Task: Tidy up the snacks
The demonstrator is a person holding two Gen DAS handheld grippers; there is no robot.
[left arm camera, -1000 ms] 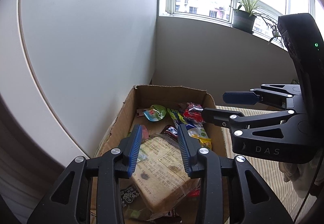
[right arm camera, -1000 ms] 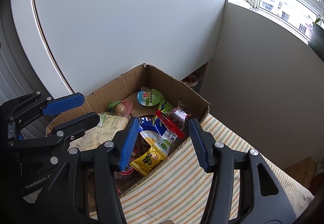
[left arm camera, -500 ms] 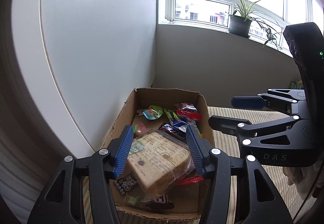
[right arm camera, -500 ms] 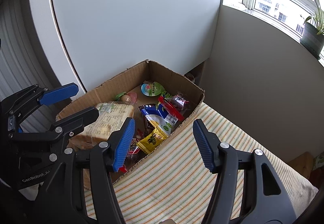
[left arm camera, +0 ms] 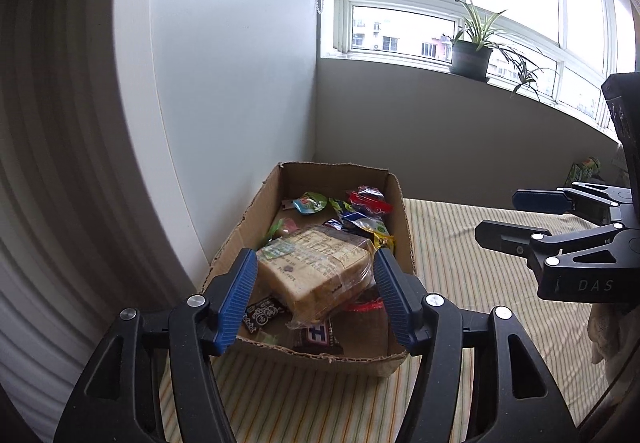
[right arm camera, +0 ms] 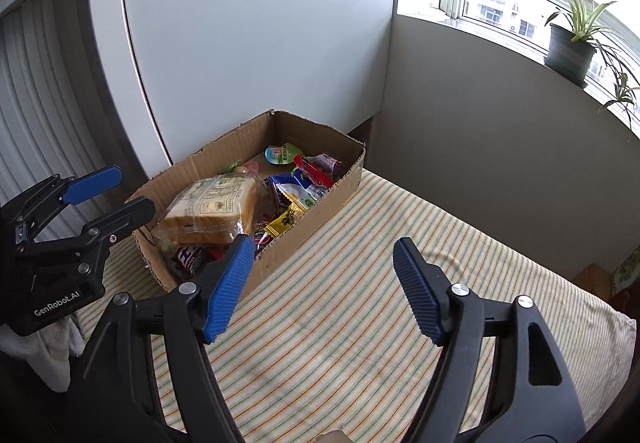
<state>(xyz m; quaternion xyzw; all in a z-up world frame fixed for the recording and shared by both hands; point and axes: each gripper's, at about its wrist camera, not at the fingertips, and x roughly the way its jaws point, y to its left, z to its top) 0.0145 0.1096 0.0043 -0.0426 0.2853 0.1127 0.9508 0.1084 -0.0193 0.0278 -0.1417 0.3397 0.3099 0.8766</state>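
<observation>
Striped cloth (right arm camera: 360, 323) in thin green and orange lines covers the surface, which runs into a corner of plain white panel and grey wall below a bay window. On the sill sits a potted spider plant (left arm camera: 472, 51).

At about 11 o'clock in the right wrist view, an open cardboard box (right arm camera: 320, 219) with ragged, torn rims rests on the cloth. It holds the snacks: a bagged loaf of sliced bread (left arm camera: 312, 271) in crinkled clear film lies on top near the front, with small glossy packets (left arm camera: 364, 215) heaped behind it — red, blue, yellow, green. Their print is too small to read, and the bread hides whatever lies under it.

Each tool is cut off at the frame's lower edge. The left gripper (left arm camera: 314, 299) has just been spreading its ribbed blue pads; they frame the bread (whether either touches the film is unclear). The right gripper (right arm camera: 320, 291) has just been widening too, jaws apart over bare cloth, nothing between them.
</observation>
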